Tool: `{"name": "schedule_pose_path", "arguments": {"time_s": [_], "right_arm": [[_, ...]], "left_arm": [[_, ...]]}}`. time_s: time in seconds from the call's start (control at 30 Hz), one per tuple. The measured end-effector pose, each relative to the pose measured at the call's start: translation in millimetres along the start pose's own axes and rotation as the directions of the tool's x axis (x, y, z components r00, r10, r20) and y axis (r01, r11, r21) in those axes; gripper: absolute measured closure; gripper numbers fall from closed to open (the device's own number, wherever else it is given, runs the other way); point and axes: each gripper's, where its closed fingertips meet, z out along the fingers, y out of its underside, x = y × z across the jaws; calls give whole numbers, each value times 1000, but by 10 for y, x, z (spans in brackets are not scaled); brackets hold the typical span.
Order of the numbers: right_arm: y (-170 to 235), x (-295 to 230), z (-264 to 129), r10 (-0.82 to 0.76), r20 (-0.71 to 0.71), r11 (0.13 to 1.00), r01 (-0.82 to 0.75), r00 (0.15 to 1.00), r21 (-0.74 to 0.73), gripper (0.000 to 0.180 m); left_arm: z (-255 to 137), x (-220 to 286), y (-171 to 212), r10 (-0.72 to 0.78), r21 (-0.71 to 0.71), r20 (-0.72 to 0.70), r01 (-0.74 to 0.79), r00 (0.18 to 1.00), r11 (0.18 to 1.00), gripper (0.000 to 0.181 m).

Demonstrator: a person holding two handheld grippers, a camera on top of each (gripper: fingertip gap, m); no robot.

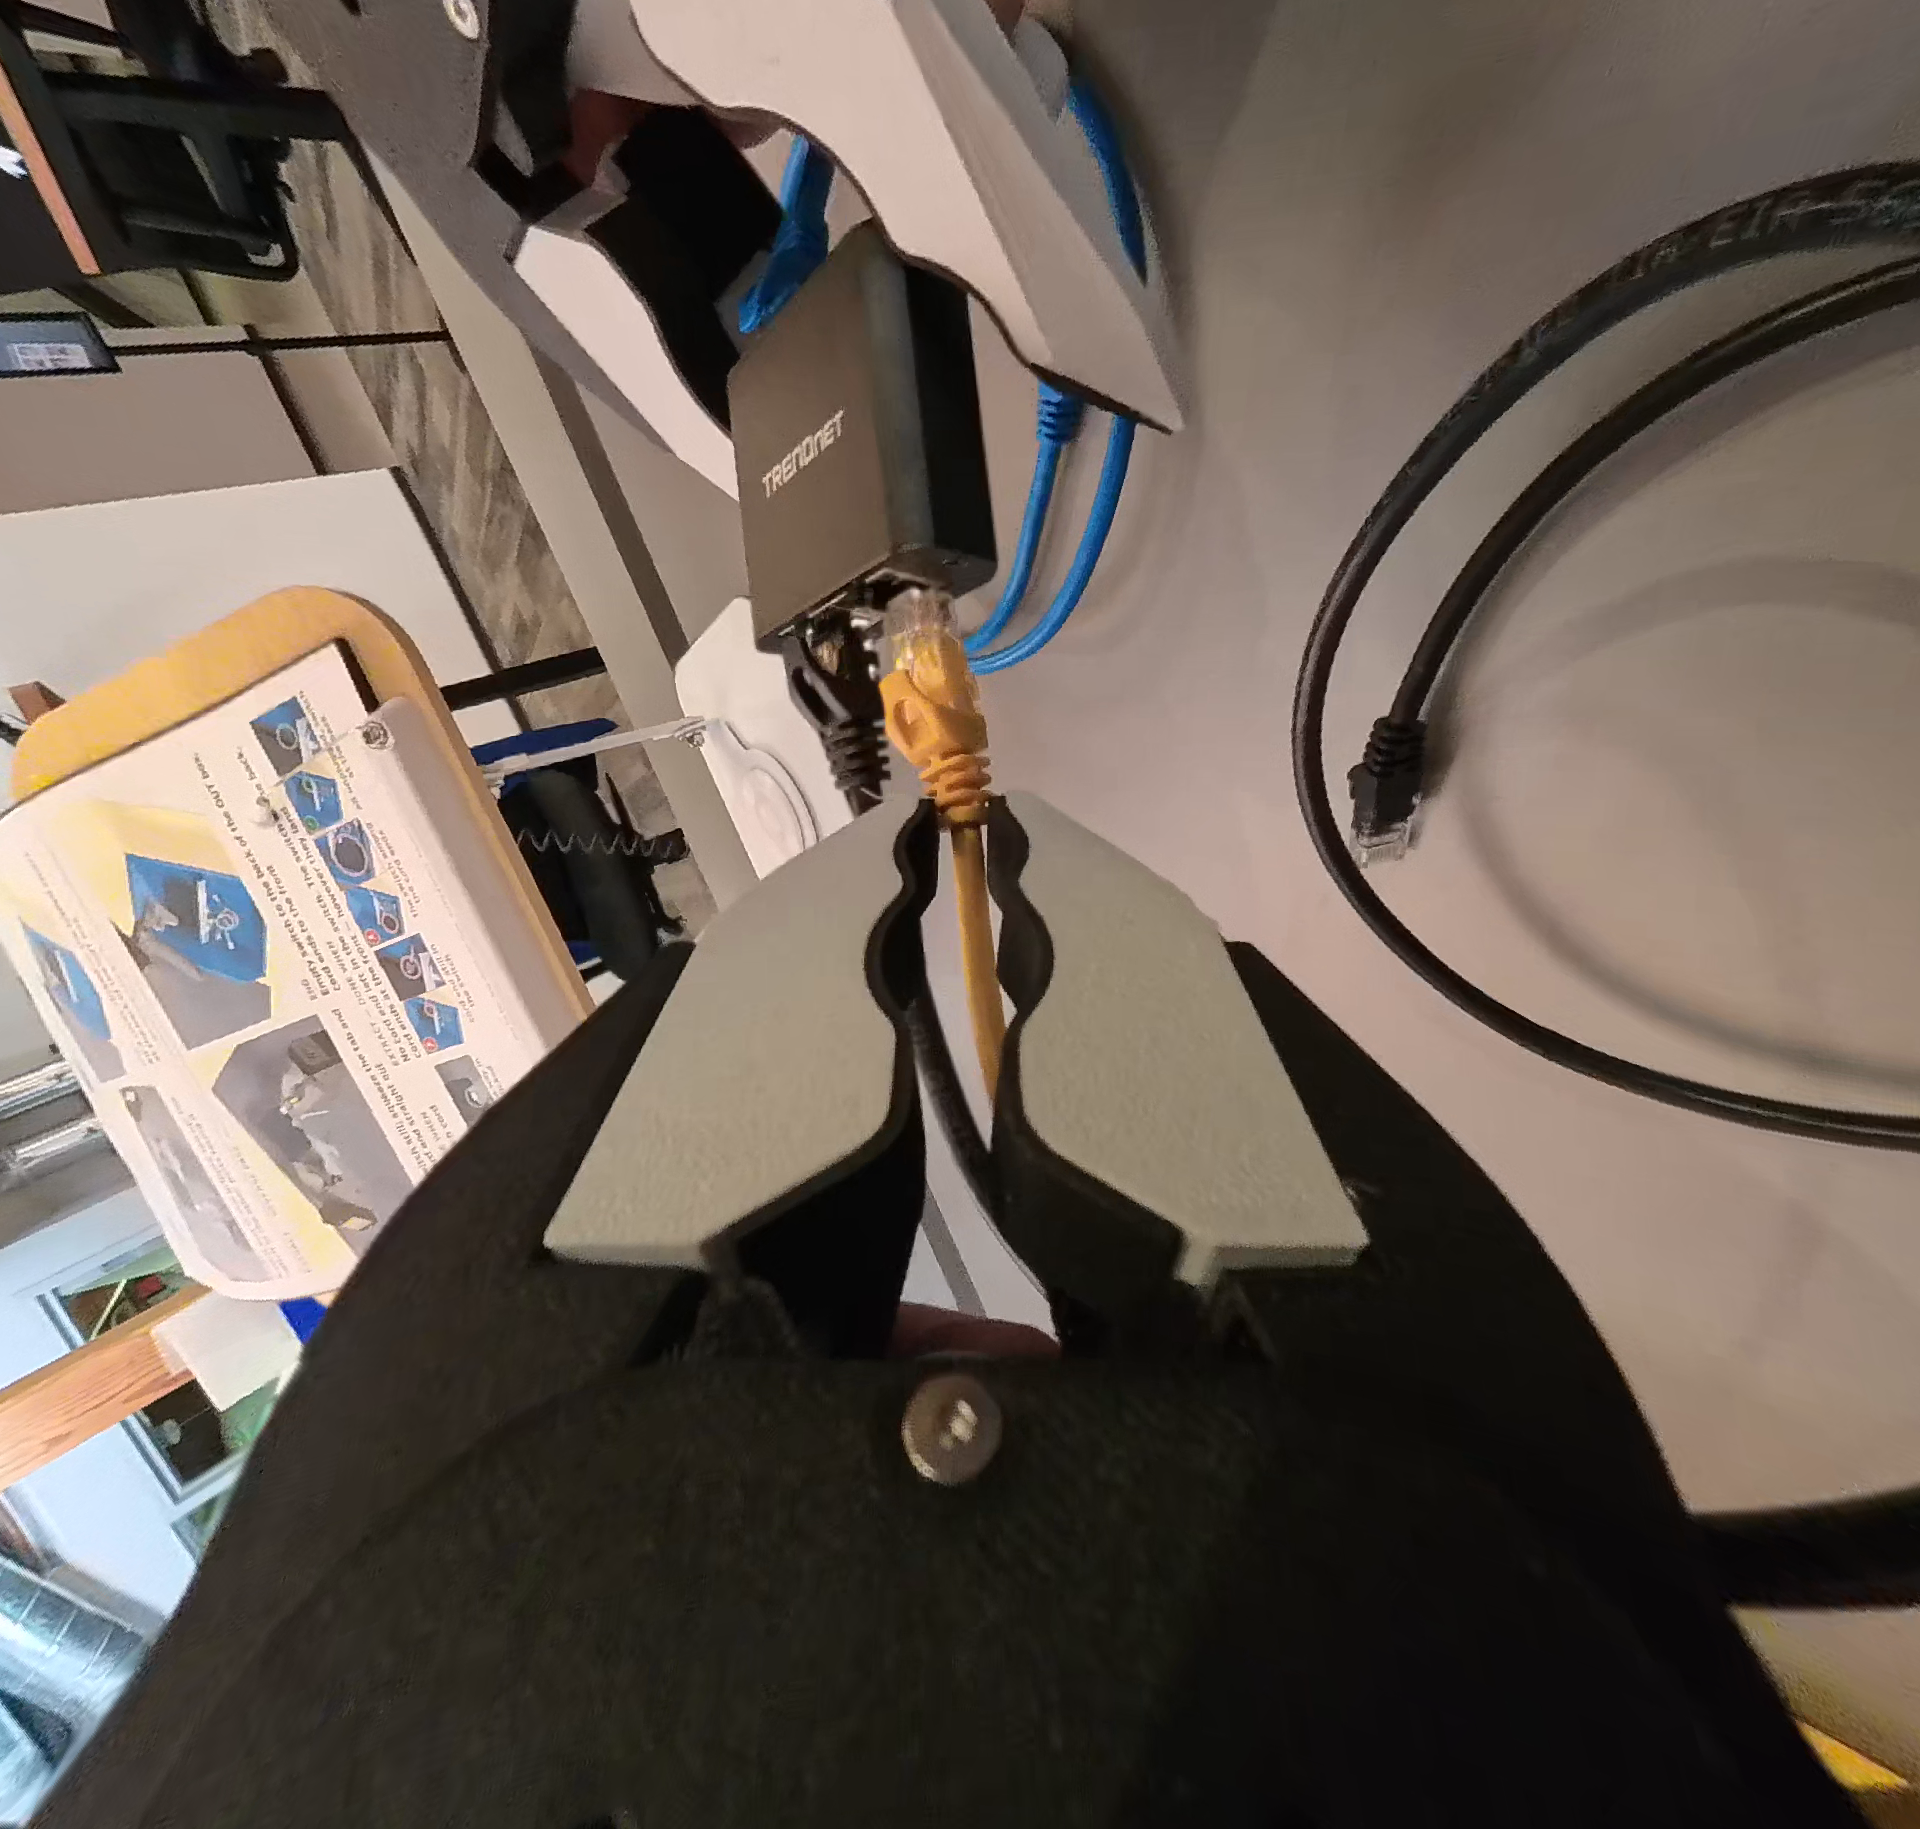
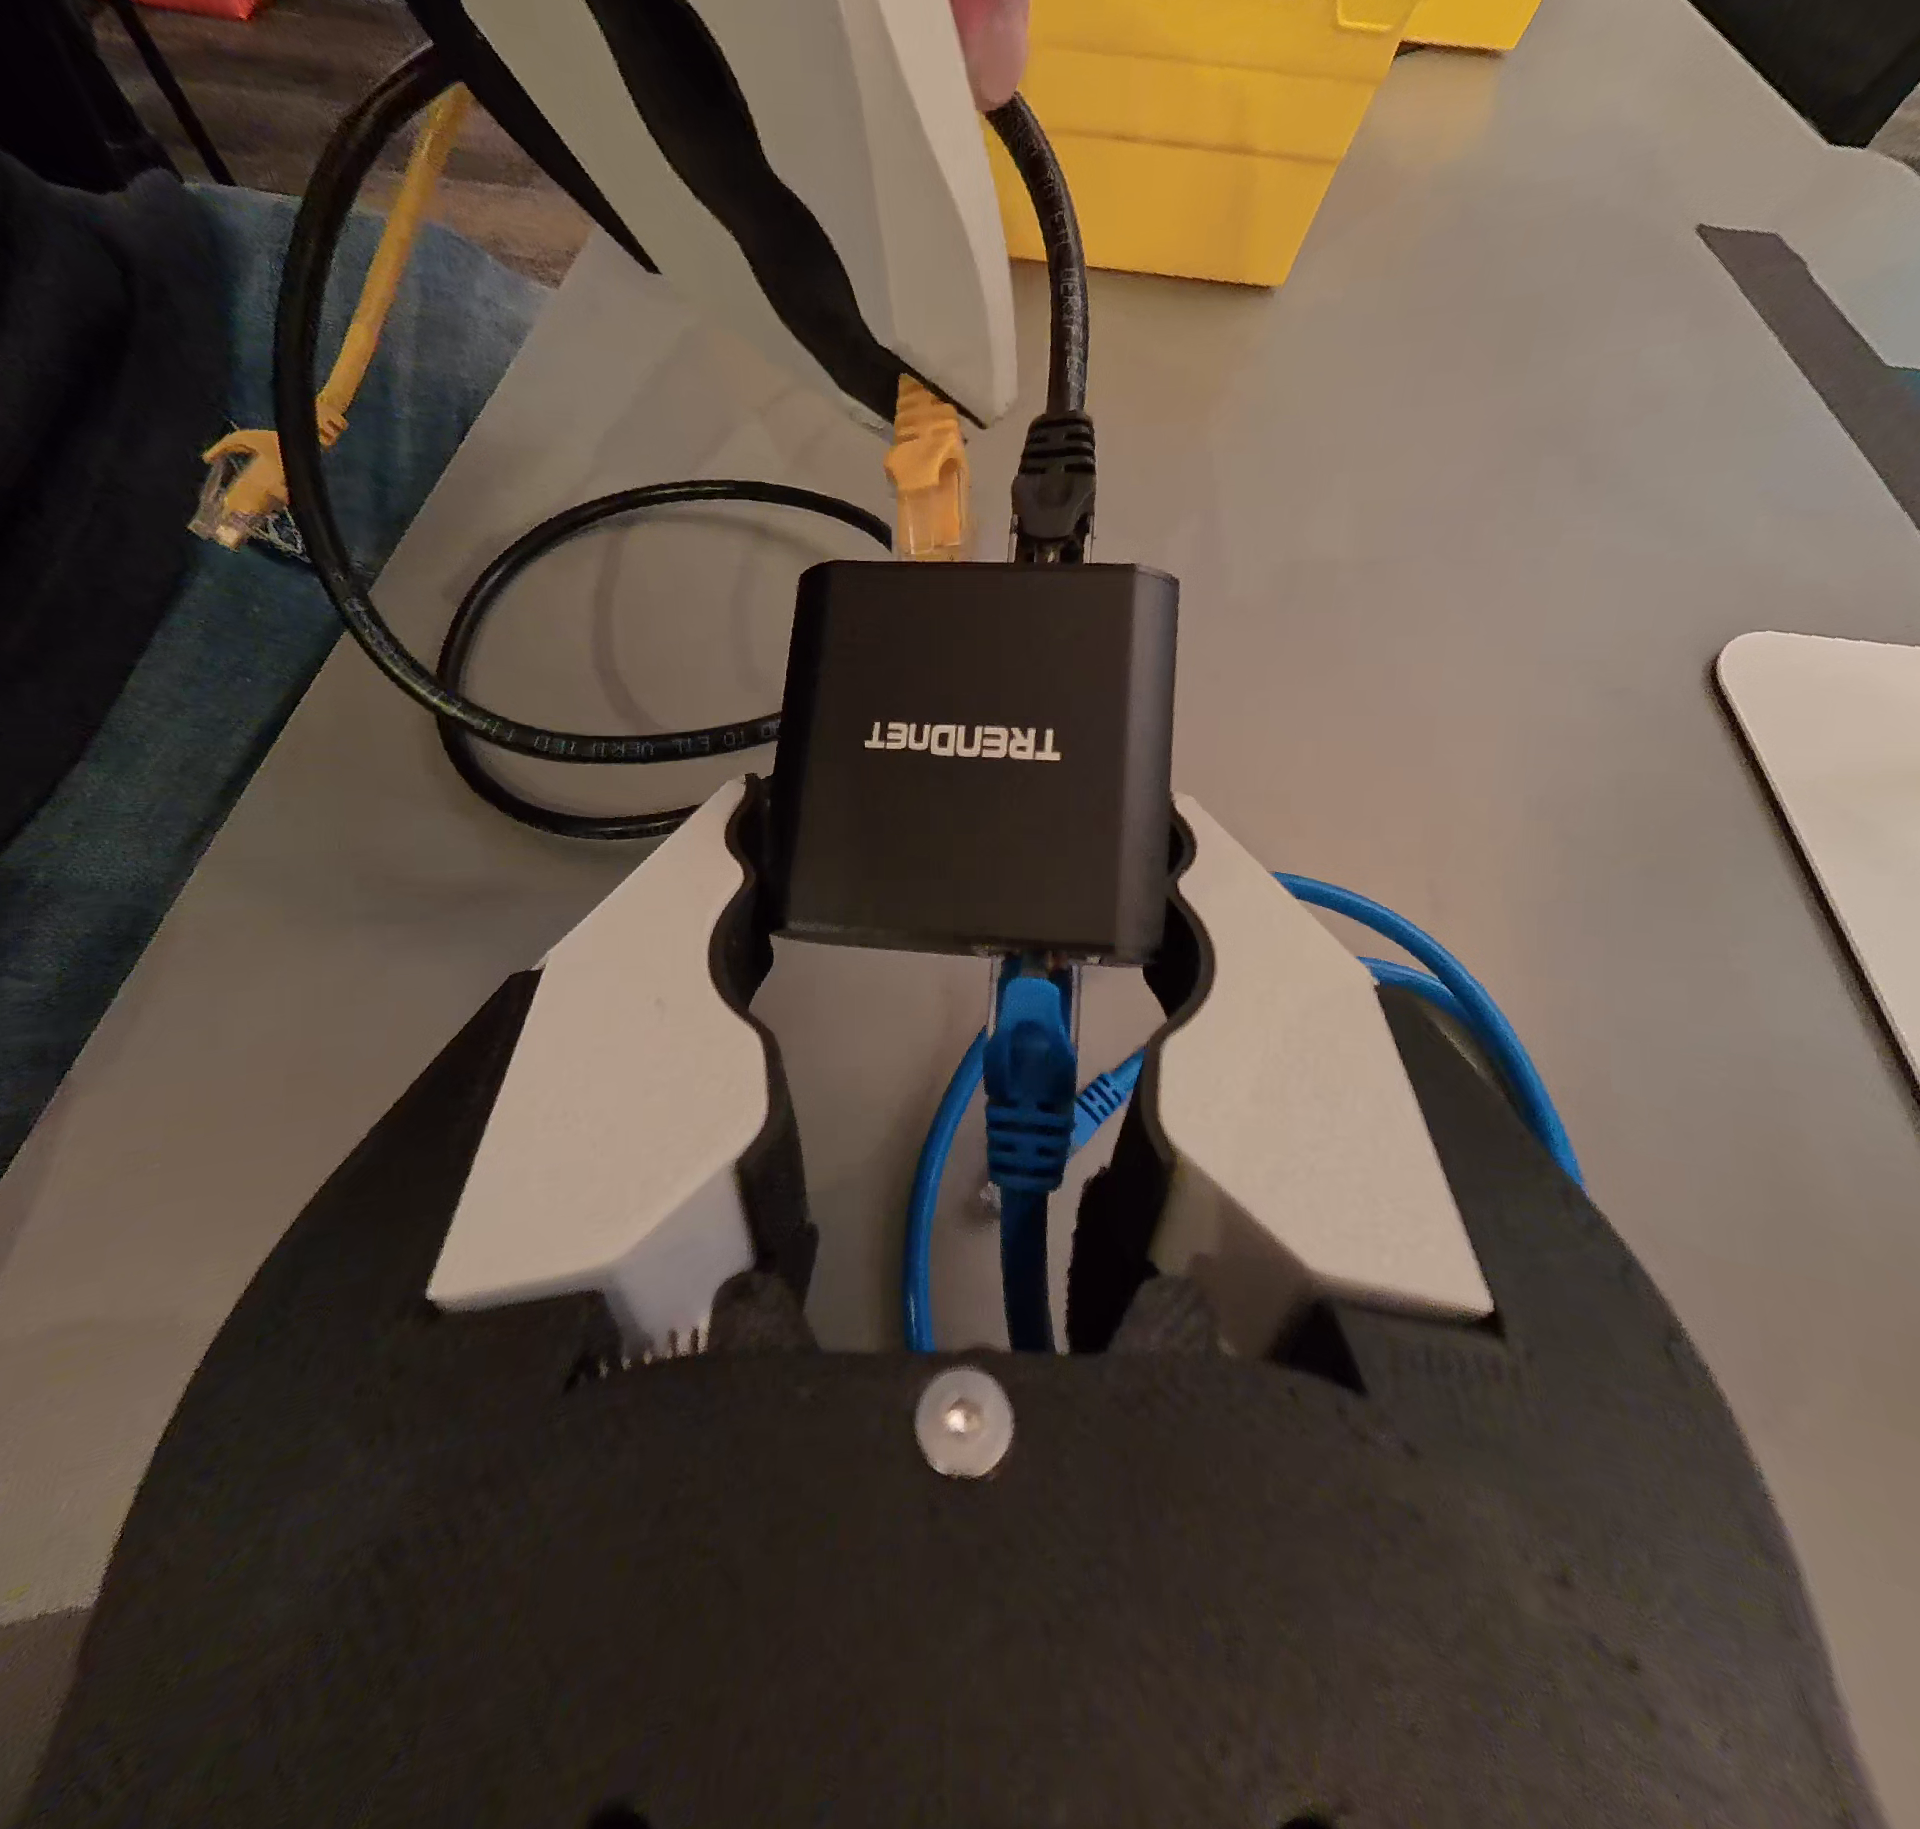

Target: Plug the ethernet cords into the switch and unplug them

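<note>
Right tool (image 2: 966, 875) clamps black switch (image 2: 982, 740) on grey table (image 2: 1455, 636) near yellow bins (image 2: 1195, 65).

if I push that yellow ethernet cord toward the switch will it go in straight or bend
Likely to bend if held far back: the yellow cord droops in a loose curve off the table edge. The left gripper pinches it just behind the stiffer-looking plug boot, so the short end probably stays straight. The small switch might slide, but the right gripper braces it.

Black cord (image 2: 343, 584) looped beside switch (image 2: 977, 751)
</note>
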Motion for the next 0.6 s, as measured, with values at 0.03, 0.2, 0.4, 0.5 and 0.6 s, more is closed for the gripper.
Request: {"name": "schedule_pose_path", "arguments": {"time_s": [0.03,0.2,0.4,0.5,0.6], "right_arm": [[0,6,-9,-1,-4,1000,1,1000,0,110],[6,19,-32,-2,-13,1000,2,1000,-5,109],[58,34,-9,-2,-18,999,2,1000,-35,109],[63,42,-15,-1,-22,999,0,1000,-38,109],[85,36,-5,-6,-23,999,4,1000,-54,110]], "left_arm": [[3,-13,-6,-5,-2,7,5,1000,1000,171],[8,-57,-15,-27,5,36,27,999,1000,171],[-5,-93,-48,-42,26,53,41,998,999,172],[8,-77,-51,-32,21,51,31,998,999,172],[5,-67,-73,-62,47,40,60,997,997,172]]}}
